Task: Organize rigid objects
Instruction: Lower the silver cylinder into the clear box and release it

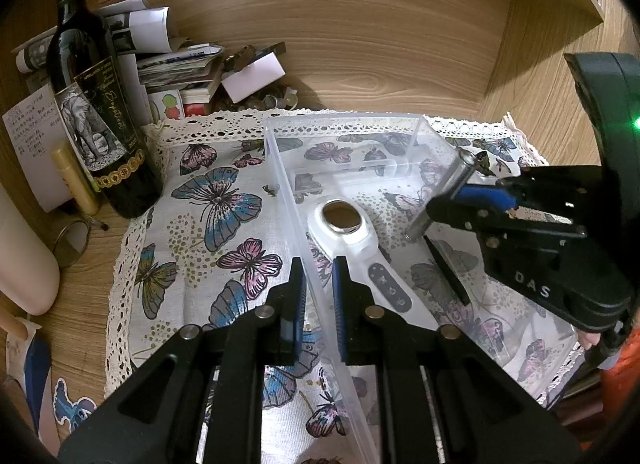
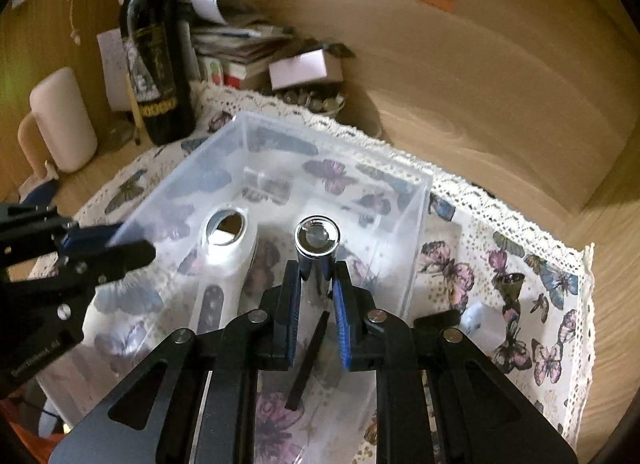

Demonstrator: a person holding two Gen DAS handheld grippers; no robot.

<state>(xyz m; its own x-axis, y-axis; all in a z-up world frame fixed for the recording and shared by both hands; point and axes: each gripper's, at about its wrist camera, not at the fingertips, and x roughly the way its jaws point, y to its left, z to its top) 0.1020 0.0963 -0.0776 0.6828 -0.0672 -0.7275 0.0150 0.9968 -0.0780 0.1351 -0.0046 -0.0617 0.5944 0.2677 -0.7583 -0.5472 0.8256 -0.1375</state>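
Observation:
A clear plastic box (image 1: 360, 122) (image 2: 256, 124) stands on a butterfly-print cloth (image 1: 208, 200) (image 2: 520, 264). My left gripper (image 1: 318, 268) (image 2: 100, 242) is shut on the box's left wall. My right gripper (image 2: 318, 280) (image 1: 460, 194) is shut on a silver metal cylinder (image 2: 317, 248) (image 1: 444, 192) and holds it over the inside of the box. A white device with a round metal ring (image 1: 348, 228) (image 2: 228, 240) lies in the box. A thin black stick (image 1: 448, 268) (image 2: 310, 356) lies in the box under the right gripper.
A dark wine bottle (image 1: 94, 96) (image 2: 156, 52) stands at the cloth's back left, beside a stack of papers (image 1: 176, 64) (image 2: 240, 44) and a pale mug (image 2: 64, 120). A small dark cone (image 2: 510, 284) and a pale blue object (image 2: 480, 318) lie on the cloth right of the box.

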